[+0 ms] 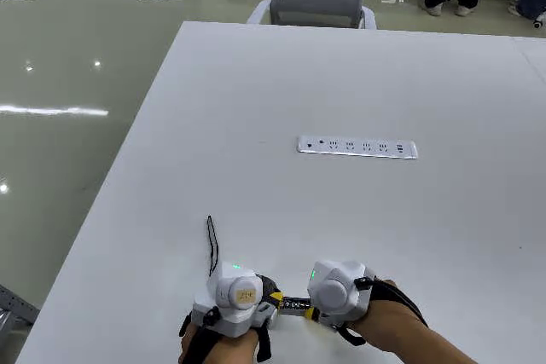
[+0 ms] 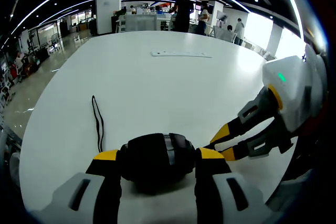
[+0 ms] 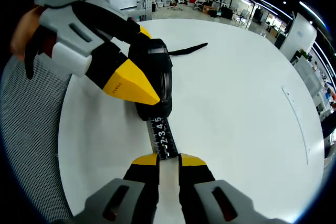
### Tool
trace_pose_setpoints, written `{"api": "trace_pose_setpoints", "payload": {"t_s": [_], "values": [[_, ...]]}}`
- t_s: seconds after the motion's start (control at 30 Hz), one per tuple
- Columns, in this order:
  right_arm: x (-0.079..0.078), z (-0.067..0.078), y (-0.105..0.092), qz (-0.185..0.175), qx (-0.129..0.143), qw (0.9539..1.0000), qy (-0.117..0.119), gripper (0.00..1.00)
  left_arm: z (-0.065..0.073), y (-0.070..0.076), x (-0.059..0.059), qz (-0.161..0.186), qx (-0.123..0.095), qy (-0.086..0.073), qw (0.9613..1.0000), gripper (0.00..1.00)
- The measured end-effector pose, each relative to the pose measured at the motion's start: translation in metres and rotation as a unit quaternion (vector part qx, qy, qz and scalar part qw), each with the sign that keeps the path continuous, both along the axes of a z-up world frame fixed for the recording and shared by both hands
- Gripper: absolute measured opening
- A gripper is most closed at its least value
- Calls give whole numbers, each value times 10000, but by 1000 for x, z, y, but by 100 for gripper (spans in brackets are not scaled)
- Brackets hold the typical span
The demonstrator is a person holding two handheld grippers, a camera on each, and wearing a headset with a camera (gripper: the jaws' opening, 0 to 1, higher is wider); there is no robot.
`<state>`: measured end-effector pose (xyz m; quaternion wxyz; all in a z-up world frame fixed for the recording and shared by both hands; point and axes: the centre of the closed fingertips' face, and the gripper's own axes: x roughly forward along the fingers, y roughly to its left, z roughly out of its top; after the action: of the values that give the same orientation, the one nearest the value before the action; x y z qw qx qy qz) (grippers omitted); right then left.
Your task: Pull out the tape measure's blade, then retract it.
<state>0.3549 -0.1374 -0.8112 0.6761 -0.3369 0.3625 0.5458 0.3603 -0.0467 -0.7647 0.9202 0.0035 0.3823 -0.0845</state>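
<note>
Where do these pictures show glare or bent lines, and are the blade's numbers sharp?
Head view: ceiling lights glare in streaks on the floor; the table is evenly lit. Left gripper view: fisheye curves the table's edge; the black tape measure shows little detail. Right gripper view: the numbers 2 to 5 on the blade read sharply.

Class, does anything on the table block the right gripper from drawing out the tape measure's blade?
Nothing visible does. The right gripper pinches the blade; the table beyond it is bare, the power strip far off.

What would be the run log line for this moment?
left gripper: shut on tape measure | right gripper: shut on blade | blade: partly out
</note>
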Motion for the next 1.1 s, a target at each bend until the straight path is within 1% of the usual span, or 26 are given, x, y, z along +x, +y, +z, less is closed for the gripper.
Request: {"api": "trace_pose_setpoints", "payload": {"t_s": [0.5,0.73,0.93,1.1], "values": [[-1,1,9,88,5,10000,30,12,0,0,0,-8,-4,2,10000,53],[-1,0,10,116,9,9999,58,12,0,0,1,-3,-7,-25,10000,53],[-2,1,14,144,58,9999,55,12,0,0,1,3,-8,-25,10000,53],[-2,-1,17,192,39,9998,33,12,0,-1,1,4,-11,-25,10000,53]]}}
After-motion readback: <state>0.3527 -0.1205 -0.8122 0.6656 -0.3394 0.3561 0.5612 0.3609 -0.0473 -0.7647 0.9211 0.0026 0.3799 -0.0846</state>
